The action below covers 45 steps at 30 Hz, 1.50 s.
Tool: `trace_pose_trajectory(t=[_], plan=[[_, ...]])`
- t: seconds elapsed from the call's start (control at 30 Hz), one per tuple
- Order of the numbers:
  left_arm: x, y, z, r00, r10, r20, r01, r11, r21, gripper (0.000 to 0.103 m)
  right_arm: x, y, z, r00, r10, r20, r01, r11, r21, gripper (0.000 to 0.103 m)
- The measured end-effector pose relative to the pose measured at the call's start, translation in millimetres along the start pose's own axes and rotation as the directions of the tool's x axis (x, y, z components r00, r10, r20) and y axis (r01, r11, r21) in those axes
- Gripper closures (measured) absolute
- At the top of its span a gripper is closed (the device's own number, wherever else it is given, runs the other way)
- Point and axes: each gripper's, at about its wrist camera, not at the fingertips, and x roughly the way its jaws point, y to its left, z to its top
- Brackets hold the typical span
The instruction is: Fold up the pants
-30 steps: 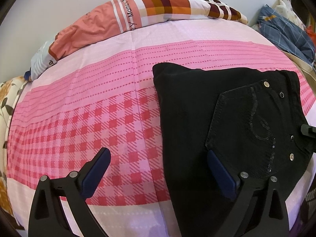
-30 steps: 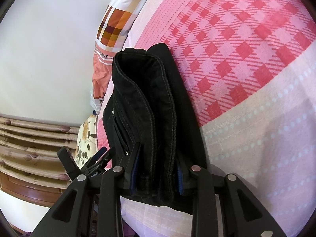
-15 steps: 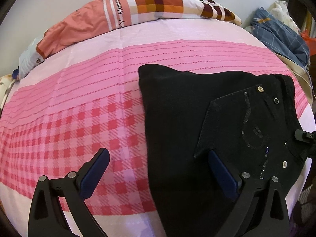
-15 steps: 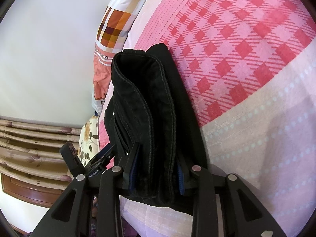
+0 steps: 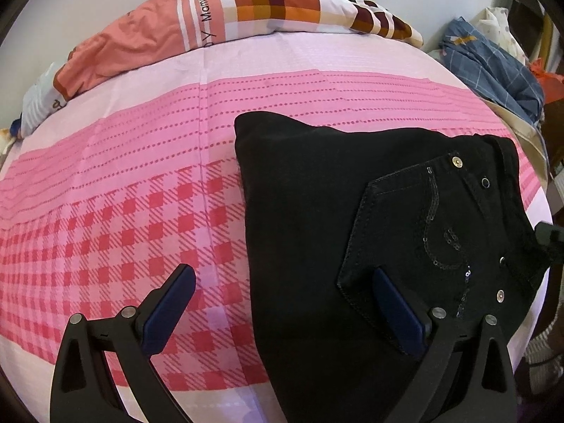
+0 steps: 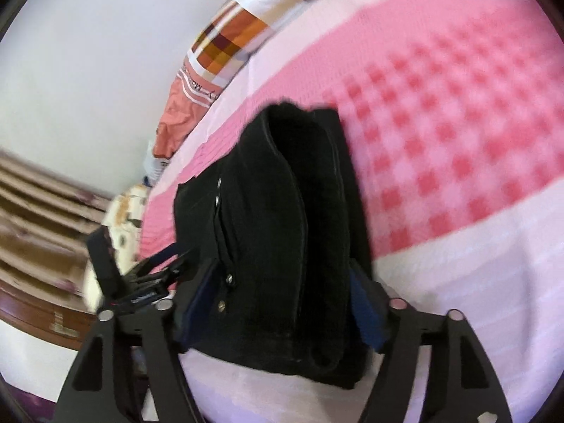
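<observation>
The black pants (image 5: 317, 211) lie folded into a thick rectangle on the pink checked bed sheet (image 5: 123, 194), with a sequinned back pocket on top. My left gripper (image 5: 282, 303) is open above the bundle's left edge, one finger over the sheet, the other over the pocket. In the right wrist view the folded bundle (image 6: 282, 246) stands between the fingers of my right gripper (image 6: 282, 303). The jaws stand wide on either side of the fabric, and this view is motion-blurred.
A patterned orange and white pillow (image 5: 229, 10) lies along the far edge by the wall. A pile of blue checked clothes (image 5: 493, 63) sits at the far right. The other gripper (image 6: 123, 282) shows at the left of the right wrist view.
My right gripper's jaws have spread apart from the bundle they were clamping, and its view has swung and blurred. The left gripper has shifted slightly over the pants.
</observation>
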Motion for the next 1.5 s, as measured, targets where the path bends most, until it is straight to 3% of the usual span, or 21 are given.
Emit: trace_pose_trajectory(t=[0.03,0.27,0.63,0.77,0.97,1.0,1.1,1.23,1.5], plan=[[0,0,0,1.0,-0.002,0.0,0.002,1.0,-0.001,0.003,0,1,1,1.0,-0.025,0.006,0.026,1.0,-0.014,0.022],[1,-1,1,1.0,-0.004,-0.002,0.004,1.0,0.007,0.003,16,-9,13,0.999,-0.031,-0.032,0.031,0.999,-0.007,0.022],[3,-8,3,1.0,-0.007,0.003,0.006,0.999,0.036,0.002,35,8,21,0.996,-0.044,-0.071,0.031,0.985,-0.168,0.019],[5,-7,4,1.0,-0.021,-0.003,0.021,0.999,0.03,0.001,34,9,18,0.994,-0.061,-0.095,0.035,0.966,-0.255,0.025],[8,-1,3,0.997,-0.071,-0.013,0.071,0.997,-0.005,0.0,29,-6,25,0.995,0.009,-0.101,-0.027,0.982,-0.185,0.026],[8,-1,2,0.997,-0.075,-0.01,0.075,0.997,0.002,0.0,29,-5,25,0.994,0.008,-0.104,-0.028,0.981,-0.192,0.025],[5,-7,0,0.998,-0.055,0.005,0.055,0.998,0.033,0.0,33,-1,25,0.987,0.065,-0.147,-0.099,0.967,-0.234,0.001],[4,-11,0,0.999,-0.041,0.008,0.041,0.998,0.058,0.0,32,-4,25,0.99,0.075,-0.123,-0.097,0.979,-0.178,0.001],[11,-3,1,0.994,-0.109,-0.02,0.109,0.994,0.005,0.001,37,-3,36,0.98,0.098,-0.172,-0.126,0.978,-0.166,0.0]])
